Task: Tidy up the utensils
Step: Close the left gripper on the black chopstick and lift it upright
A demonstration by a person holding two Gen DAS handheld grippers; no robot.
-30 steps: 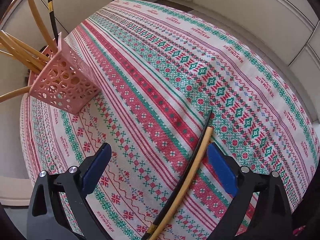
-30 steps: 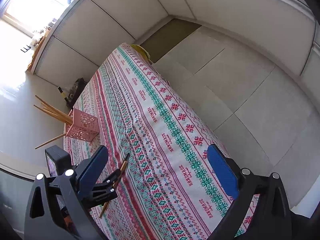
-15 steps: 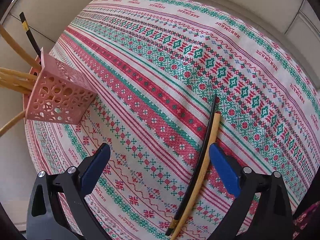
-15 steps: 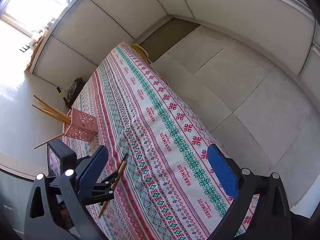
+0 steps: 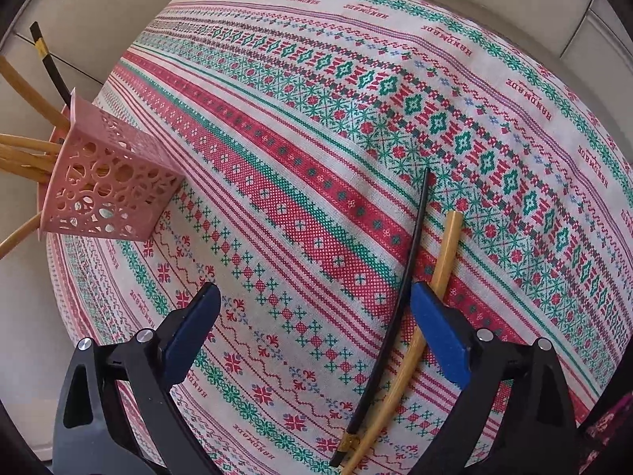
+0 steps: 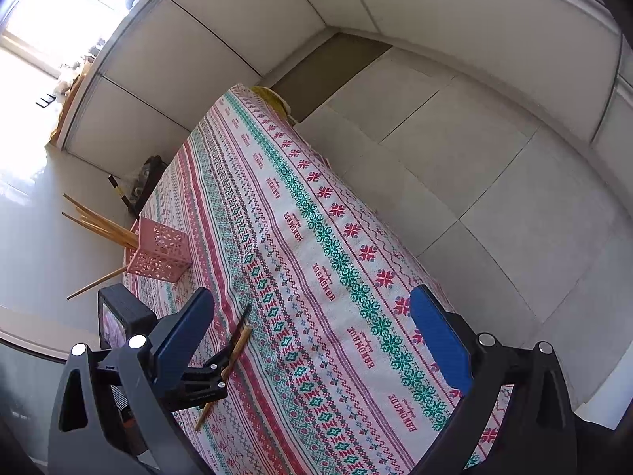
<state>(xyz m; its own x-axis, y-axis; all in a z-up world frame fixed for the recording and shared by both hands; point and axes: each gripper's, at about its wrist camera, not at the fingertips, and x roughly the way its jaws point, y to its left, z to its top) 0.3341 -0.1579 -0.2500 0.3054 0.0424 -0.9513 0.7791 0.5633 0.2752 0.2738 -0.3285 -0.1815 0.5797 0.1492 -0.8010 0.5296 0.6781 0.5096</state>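
A black chopstick [image 5: 399, 301] and a tan wooden chopstick [image 5: 443, 257] lie side by side on the patterned tablecloth [image 5: 316, 158]. My left gripper [image 5: 312, 328] is open just above them; the black one lies between its jaws and the tan one runs under the right blue pad [image 5: 439, 336]. A pink perforated holder [image 5: 107, 190] with several chopsticks stands at the far left. In the right wrist view my right gripper [image 6: 312, 336] is open and empty, held high above the table, with the left gripper [image 6: 213, 372] and the two chopsticks [image 6: 237, 340] below it.
The holder [image 6: 158, 253] stands near the table's left edge. The table [image 6: 316, 257] is long and narrow, with tiled floor [image 6: 494, 198] on its right side and white wall panels behind. A yellow object [image 6: 273, 99] sits at the table's far end.
My left gripper has come lower and closer over the two chopsticks, so they now sit at its right jaw. The right gripper has hardly moved.
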